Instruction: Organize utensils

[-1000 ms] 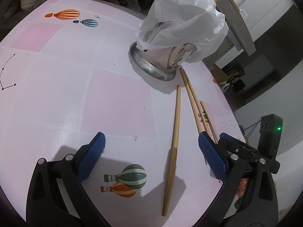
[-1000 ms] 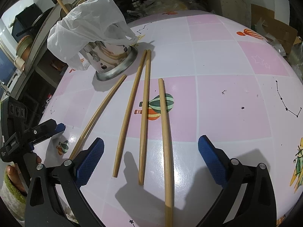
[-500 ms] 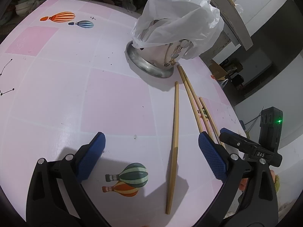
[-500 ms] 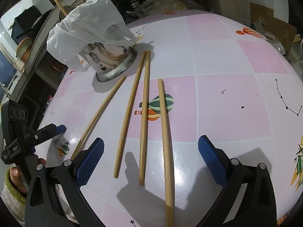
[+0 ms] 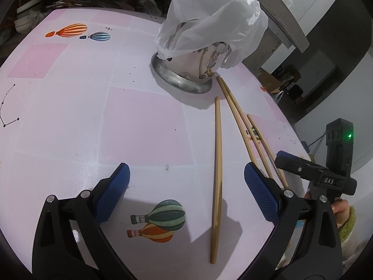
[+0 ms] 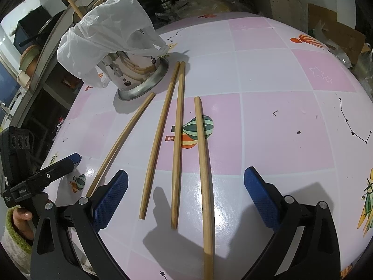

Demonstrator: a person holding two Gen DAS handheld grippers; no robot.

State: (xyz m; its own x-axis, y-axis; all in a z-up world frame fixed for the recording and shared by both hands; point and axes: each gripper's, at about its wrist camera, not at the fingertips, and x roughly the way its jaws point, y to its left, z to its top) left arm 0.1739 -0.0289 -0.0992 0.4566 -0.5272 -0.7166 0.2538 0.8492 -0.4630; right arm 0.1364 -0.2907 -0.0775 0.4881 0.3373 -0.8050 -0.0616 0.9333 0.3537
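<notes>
Four long, pale wooden chopsticks lie loose on the pink-and-white checked tabletop [image 6: 279, 126], which is printed with hot-air balloons and star lines. In the right wrist view they fan out from near a metal-rimmed patterned cup [image 6: 139, 79] draped in a crumpled white plastic bag [image 6: 107, 37]: the leftmost chopstick [image 6: 121, 142] slants away from the others, the two middle ones [image 6: 160, 130] [image 6: 178, 140] almost meet at their far tips beside the cup's rim, and the rightmost chopstick [image 6: 202, 168] lies across a green and orange balloon print.

The right gripper [image 6: 186, 193] hovers low over the near ends of the sticks, its blue-padded jaws spread wide and holding nothing. The left gripper [image 5: 186, 186] is likewise wide open and empty, with one chopstick [image 5: 218, 175] lying between its jaws on the tabletop. A hand in a green knitted cuff [image 6: 18, 224] grips the left tool's handle at the table edge.
</notes>
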